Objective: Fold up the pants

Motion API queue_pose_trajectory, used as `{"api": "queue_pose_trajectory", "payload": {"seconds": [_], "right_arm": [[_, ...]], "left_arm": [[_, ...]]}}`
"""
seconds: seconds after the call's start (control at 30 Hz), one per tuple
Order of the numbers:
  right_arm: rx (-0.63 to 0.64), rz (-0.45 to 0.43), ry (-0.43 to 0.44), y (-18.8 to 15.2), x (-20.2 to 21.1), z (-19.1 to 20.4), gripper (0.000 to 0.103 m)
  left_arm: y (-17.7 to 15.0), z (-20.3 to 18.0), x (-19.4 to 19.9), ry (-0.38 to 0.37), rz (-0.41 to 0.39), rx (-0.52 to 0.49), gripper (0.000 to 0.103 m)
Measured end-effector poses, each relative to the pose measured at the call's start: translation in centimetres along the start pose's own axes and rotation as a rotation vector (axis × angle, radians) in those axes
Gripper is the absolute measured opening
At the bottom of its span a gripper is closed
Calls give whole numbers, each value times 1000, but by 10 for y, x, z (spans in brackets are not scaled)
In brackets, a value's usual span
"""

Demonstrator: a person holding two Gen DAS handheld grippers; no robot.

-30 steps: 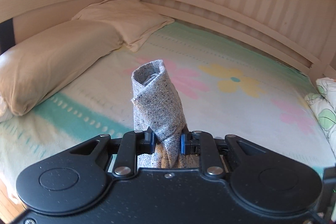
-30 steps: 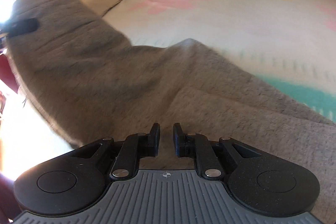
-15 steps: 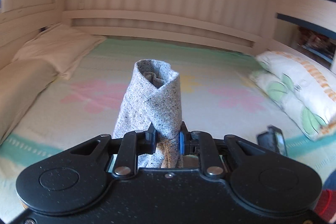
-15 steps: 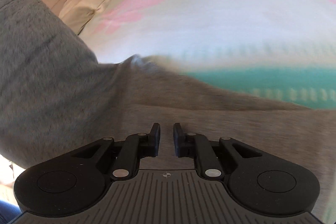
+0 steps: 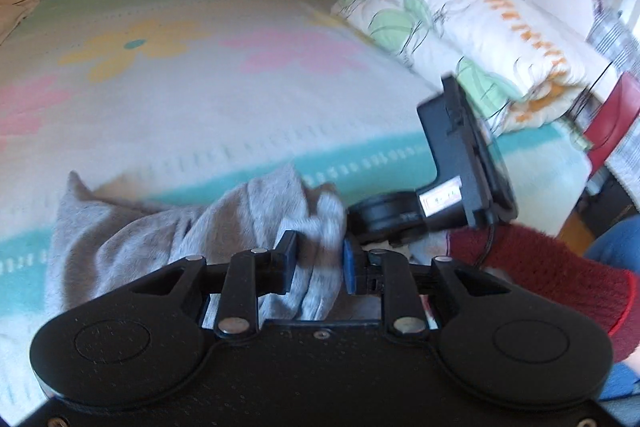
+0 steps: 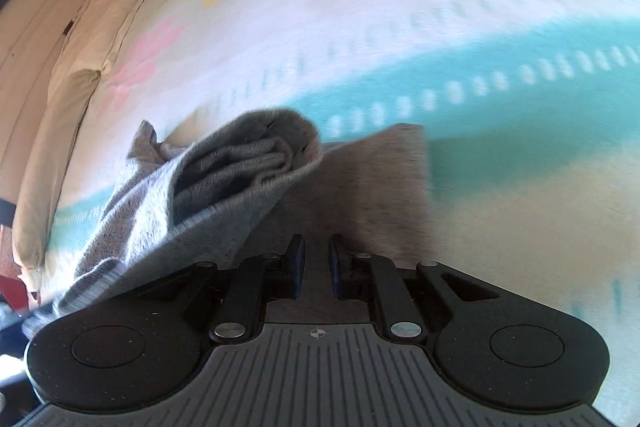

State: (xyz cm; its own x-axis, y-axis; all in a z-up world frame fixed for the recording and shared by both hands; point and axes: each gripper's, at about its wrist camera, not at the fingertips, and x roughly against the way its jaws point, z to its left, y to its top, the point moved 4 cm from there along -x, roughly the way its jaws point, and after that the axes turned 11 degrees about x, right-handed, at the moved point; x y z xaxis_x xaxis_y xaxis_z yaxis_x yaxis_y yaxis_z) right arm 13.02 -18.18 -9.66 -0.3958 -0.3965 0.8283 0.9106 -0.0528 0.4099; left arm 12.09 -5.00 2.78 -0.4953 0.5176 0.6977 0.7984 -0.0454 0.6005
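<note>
Two grippers work one pair of grey pants (image 5: 132, 239) at the near edge of the bed, over the teal band of the flowered blanket (image 5: 224, 99). Left gripper (image 5: 316, 269) has a bunched wad of the grey fabric between its jaws, which are opening right now, and the cloth fills the gap pad to pad. Right gripper (image 6: 316, 269) sits with its jaws narrowly parted and grey cloth running between and beneath them; whether the pads actually pinch it, I cannot tell. From the right wrist view the pants (image 6: 224, 171) run from lower left up toward the middle, with a rolled, open end facing up and right and a flat panel lying straight ahead of the fingers. In the left wrist view the right gripper (image 5: 460, 163) shows just beside the fabric, with a dark red sleeve (image 5: 540, 267) behind it. Folded leaf-print bedding (image 5: 460, 27) lies well apart at the far right.
</note>
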Motion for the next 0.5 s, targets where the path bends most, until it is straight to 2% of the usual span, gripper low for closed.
{"api": "queue_pose_trajectory", "payload": {"seconds": [0.1,0.17,0.23,0.3,0.43,0.5], "right_arm": [[-35,-6,10,-3,6,-15,14],[-80,-5,36,-2,6,-23,14],[-123,-6,68,-3,12,-35,14],[-152,-7,96,-8,17,-43,14],[-164,-19,131,-14,27,-47,19],[-178,-34,140,-15,29,-43,22]], "left_arm": [[17,8,18,-90,-55,66,33],[30,17,27,-76,-107,88,35],[37,32,28,12,-121,104,36],[38,53,18,124,-99,155,35],[19,99,-7,275,33,313,34],[3,112,-17,312,89,334,34]]}}
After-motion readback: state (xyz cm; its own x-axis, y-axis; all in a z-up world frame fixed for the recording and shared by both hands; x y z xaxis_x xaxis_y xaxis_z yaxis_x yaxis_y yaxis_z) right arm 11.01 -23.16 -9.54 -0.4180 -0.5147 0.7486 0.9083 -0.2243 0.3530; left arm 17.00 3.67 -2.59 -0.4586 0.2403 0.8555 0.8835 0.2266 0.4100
